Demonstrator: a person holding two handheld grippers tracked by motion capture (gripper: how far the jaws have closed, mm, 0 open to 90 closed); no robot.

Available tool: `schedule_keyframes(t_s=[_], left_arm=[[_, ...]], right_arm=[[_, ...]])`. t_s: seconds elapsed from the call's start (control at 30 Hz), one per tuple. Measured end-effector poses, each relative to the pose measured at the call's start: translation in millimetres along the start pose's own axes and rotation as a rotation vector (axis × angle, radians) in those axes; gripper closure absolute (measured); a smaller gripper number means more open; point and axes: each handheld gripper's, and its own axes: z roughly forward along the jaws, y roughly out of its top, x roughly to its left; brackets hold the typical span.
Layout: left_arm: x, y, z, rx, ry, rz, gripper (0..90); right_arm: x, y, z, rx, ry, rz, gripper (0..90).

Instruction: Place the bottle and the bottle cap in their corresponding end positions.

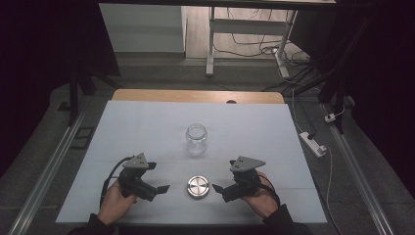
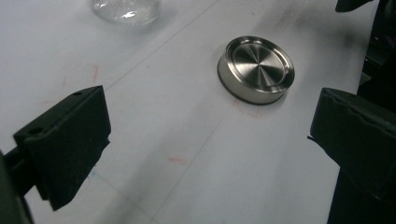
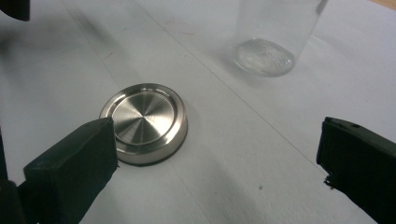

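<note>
- Brushed steel lid (image 1: 198, 187) lies flat on the white surface (image 1: 147, 127), between your left hand-held gripper (image 1: 155, 189) and right hand-held gripper (image 1: 221, 188); both stand open, holding nothing.
- Expect it stiff, smooth and likely slippery: pinch across its rim.
- Glass jar (image 1: 196, 139) behind it looks fragile.

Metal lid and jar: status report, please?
Left gripper and right gripper open, empty. Metal lid flat between them; jar upright beyond, uncapped. Nothing in the way.
</note>
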Motion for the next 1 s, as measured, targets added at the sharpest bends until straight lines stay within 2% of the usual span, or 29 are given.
schedule_keyframes(t_s=[0.3,0.53,1.0], left_arm=[[-3.2,-18.3,-19.3,-0.002,0.066,-0.032,0.0],[-5.0,-31.6,-33.6,-0.021,0.121,-0.054,0.0],[-4.5,-58.6,-56.4,-0.019,0.208,-0.114,0.0]], right_arm=[[-5.1,-8.9,-14.0,0.005,-0.045,0.011,0.0],[-11.7,-18.4,-28.2,0.008,-0.074,0.055,0.0],[-24.2,-42.8,-53.3,0.015,-0.133,0.127,0.0]])
